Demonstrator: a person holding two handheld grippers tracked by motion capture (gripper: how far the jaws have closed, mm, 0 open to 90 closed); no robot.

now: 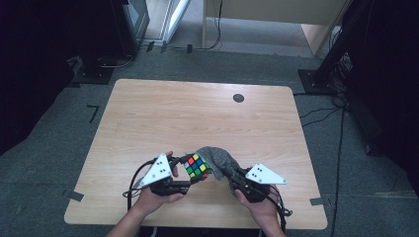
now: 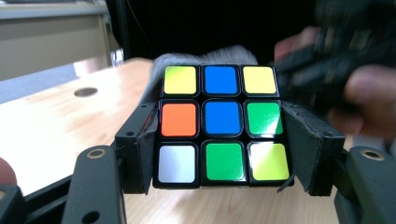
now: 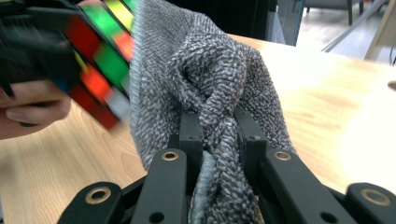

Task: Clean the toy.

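- Plainly, the left gripper (image 2: 219, 140) has its two black jaws pressed against opposite sides of a puzzle cube (image 2: 219, 123), which sits squarely between them and reaches a little past their tips.
- Glossy square stickers in a black plastic grid cover the face turned toward the left gripper's camera: yellow, blue, yellow along the top; orange, blue, green across the middle; white, green, yellow along the bottom.
- Matte, flat pads (image 2: 306, 144) line the jaws, with slightly ragged edges where they meet the cube's smooth sides.
- Meanwhile the right gripper (image 3: 218, 140) is clamped tight on a grey cloth (image 3: 205, 79), the fabric bunched into a twisted rope between the jaws.
- Coarse and nubbly, the cloth has a woven, speckled grey surface; beyond the right jaws it balloons into soft rounded folds.
- Just ahead of the right gripper and to its left, the cloth drapes against the far side of the cube.
- From the high view, both tools are close together, cube and cloth between them, over the near part of a pale wood-grain table (image 1: 148, 113) with rounded corners.
- A grey three-cornered plate (image 1: 265, 175) tops the right gripper.
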